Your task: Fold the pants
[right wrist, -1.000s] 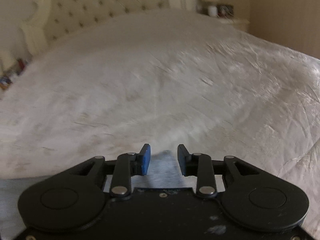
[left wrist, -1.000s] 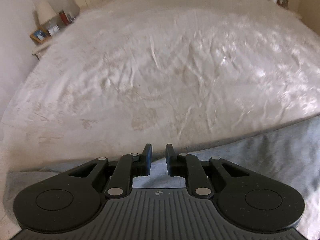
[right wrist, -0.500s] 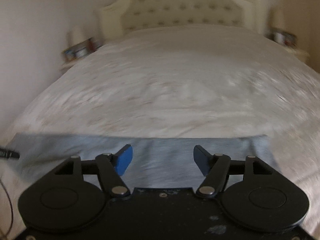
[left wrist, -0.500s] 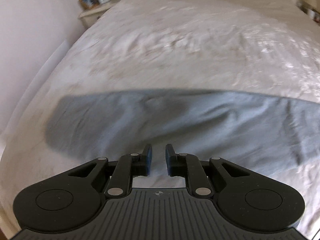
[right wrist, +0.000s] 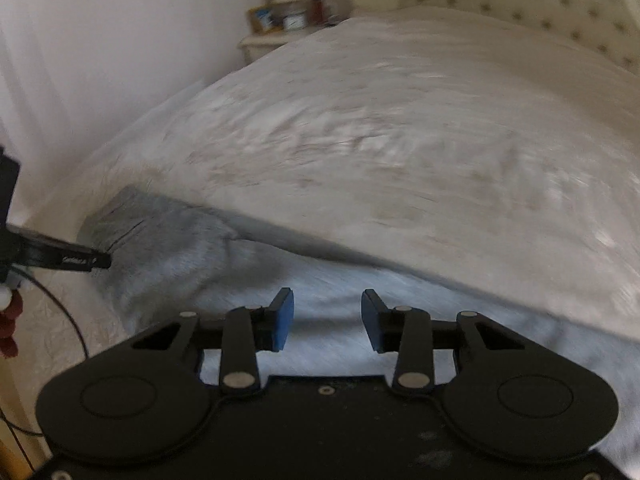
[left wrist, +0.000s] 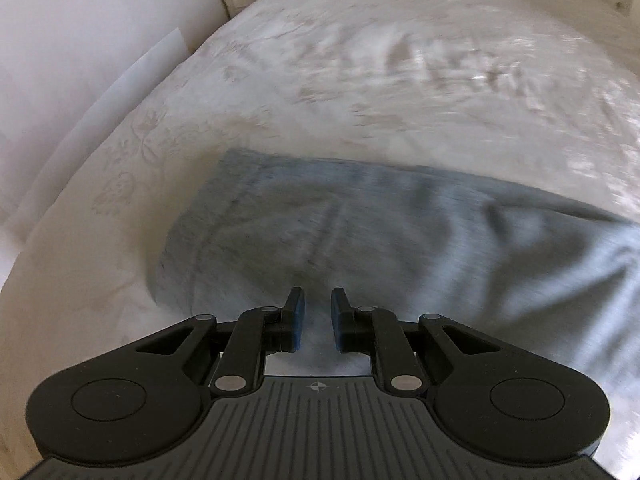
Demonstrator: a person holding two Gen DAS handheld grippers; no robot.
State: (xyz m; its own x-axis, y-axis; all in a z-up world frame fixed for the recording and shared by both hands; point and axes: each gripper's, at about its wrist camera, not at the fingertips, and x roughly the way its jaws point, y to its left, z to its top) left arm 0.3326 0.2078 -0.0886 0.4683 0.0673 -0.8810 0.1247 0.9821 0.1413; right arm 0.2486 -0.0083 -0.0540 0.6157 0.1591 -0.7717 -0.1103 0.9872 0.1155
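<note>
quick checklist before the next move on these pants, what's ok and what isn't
1. Pants on the bed: ok, the grey fabric lies across the cover.
2. Pants flat: not ok, creases show toward the right of the left wrist view.
3. Left gripper empty: ok, the jaws stand at a narrow gap with nothing pinched.
4. Right gripper empty: ok, the jaws are closing with no cloth between them.
5. Both grippers over the pants: ok, fabric lies below each.
6. Edge to grab: cannot tell, the pictures are blurred.
</note>
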